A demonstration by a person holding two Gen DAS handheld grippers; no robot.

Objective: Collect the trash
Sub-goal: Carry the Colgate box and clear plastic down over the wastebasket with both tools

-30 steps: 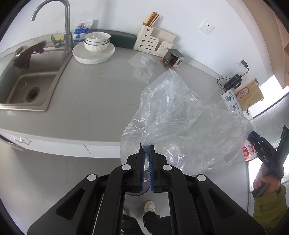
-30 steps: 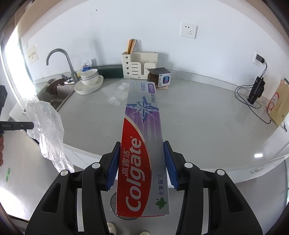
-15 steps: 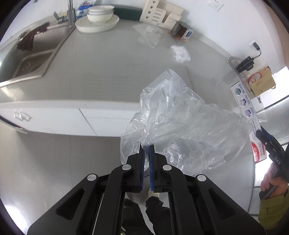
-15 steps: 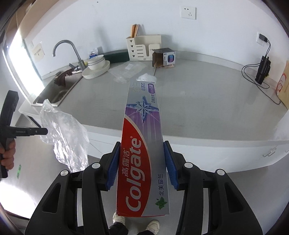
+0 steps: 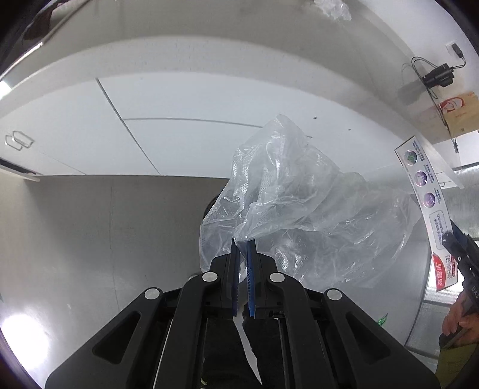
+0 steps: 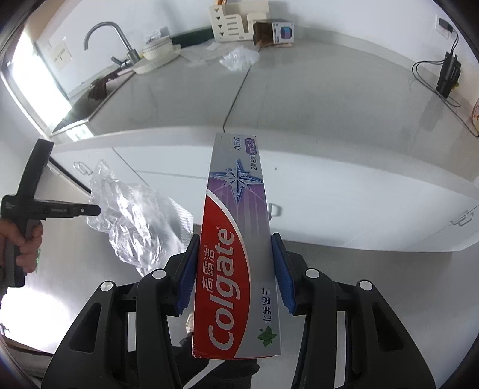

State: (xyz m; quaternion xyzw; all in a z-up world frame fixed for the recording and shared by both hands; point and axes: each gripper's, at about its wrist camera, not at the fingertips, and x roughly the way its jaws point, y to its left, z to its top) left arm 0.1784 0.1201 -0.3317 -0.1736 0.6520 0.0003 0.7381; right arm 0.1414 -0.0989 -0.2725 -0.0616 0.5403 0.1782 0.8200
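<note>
Tongs (image 6: 235,263) lengthwise along toothpaste box (image 6: 236,248)

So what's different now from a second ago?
Both grippers dropped from above the counter to below its edge, facing the cabinet doors. Nothing was grabbed or let go: the left gripper still pinches the clear plastic bag, and the right gripper still clamps the toothpaste box.

I see a grey countertop (image 6: 329,98) along a white wall (image 6: 344,18), white cabinet fronts (image 5: 209,101) below me, pale glossy floor (image 5: 74,239), steel sink (image 6: 89,101) with curved tap (image 6: 110,36), bright window (image 6: 39,80) beside it, wall socket (image 6: 443,25).
</note>
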